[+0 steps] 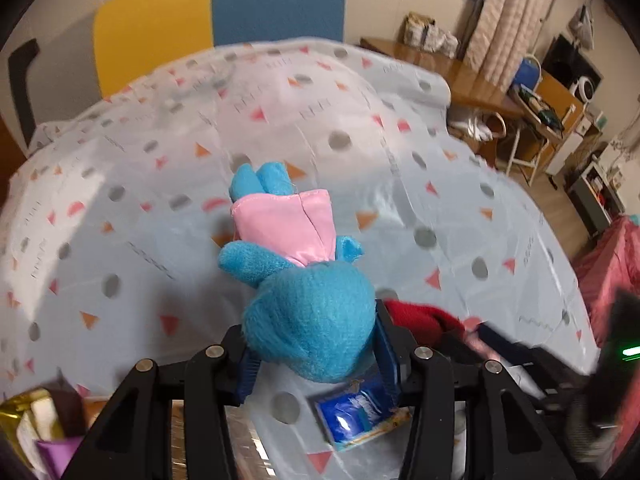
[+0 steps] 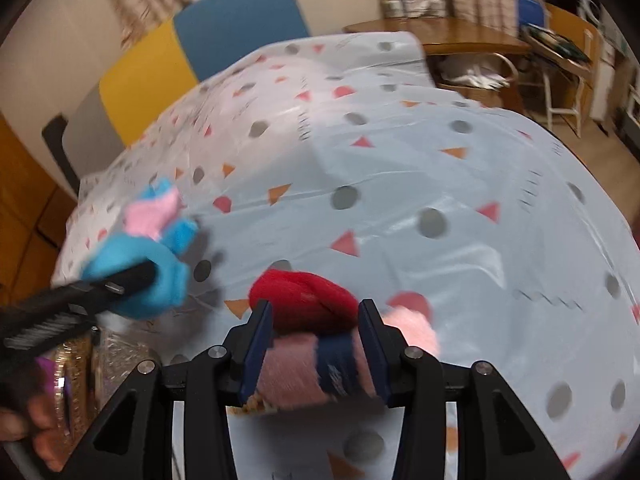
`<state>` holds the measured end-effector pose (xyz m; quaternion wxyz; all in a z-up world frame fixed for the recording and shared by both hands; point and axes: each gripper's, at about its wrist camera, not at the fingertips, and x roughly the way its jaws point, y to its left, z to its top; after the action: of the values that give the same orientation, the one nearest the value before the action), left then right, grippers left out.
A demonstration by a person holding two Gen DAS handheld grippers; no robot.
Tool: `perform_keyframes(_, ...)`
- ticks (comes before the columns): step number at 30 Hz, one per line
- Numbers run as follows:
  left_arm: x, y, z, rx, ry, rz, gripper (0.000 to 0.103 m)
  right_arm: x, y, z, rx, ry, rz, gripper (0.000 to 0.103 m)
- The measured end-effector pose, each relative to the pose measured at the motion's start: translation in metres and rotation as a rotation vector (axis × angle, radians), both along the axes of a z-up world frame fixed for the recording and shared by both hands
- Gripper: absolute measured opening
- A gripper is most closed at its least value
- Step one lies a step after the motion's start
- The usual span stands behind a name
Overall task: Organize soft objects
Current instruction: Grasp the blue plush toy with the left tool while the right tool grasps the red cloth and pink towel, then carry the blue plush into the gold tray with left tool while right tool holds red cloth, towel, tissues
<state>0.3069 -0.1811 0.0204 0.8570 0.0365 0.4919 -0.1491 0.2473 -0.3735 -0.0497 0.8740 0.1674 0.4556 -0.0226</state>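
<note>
On a table draped in a pale plastic cloth (image 1: 400, 184) printed with grey dots and pink and orange triangles, two black grippers with blue pads each hold a soft toy. Seen from the left wrist, the left gripper (image 1: 316, 344) pinches the round head of a blue plush toy (image 1: 312, 312), its pads pressed into the fur on both sides; the toy's body, dressed in a pink satin skirt, points away from the camera, lifted just above the cloth, with its blue legs at the far end. Beneath that gripper a small blue snack packet (image 1: 356, 412) lies flat on the cloth, and a gold-wrapped bundle (image 1: 28, 416) sits at the lower left corner. From the right wrist, the right gripper (image 2: 316, 344) is closed on a pink furry toy (image 2: 292, 376) that wears a dark navy band and a red cap, the cap poking out beyond the fingertips (this view is blurred, so finer detail is lost). The blue plush toy (image 2: 160, 276) appears at the left of that view, near the pink one but apart from it, with one black finger of the left gripper across it. Behind the table stand blue and yellow panels (image 1: 276, 0), and to the right a wooden desk (image 1: 432, 64) by a curtain.
</note>
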Motion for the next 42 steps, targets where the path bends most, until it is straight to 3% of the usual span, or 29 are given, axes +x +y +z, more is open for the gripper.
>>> perform_keyframes(6,0.011,0.051,0.041,-0.021,-0.061,0.097,0.05,0.037,0.035,-0.034,-0.063,0.067,0.078,0.044)
perform_keyframes(11,0.006,0.106,0.068,-0.06,-0.089,0.188,0.05,0.043,0.049,-0.048,-0.136,0.077,0.112,0.044)
perform_keyframes(25,-0.067,0.268,0.114,-0.143,-0.199,0.377,0.051,0.044,0.066,-0.057,-0.251,0.041,0.176,0.043)
perform_keyframes(33,-0.14,0.373,0.089,-0.142,-0.216,0.534,0.051,0.041,0.066,-0.06,-0.246,0.039,0.18,0.044)
perform_keyframes(42,-0.239,0.441,0.016,-0.079,-0.165,0.673,0.051,0.04,0.082,-0.064,-0.337,0.059,0.178,0.044)
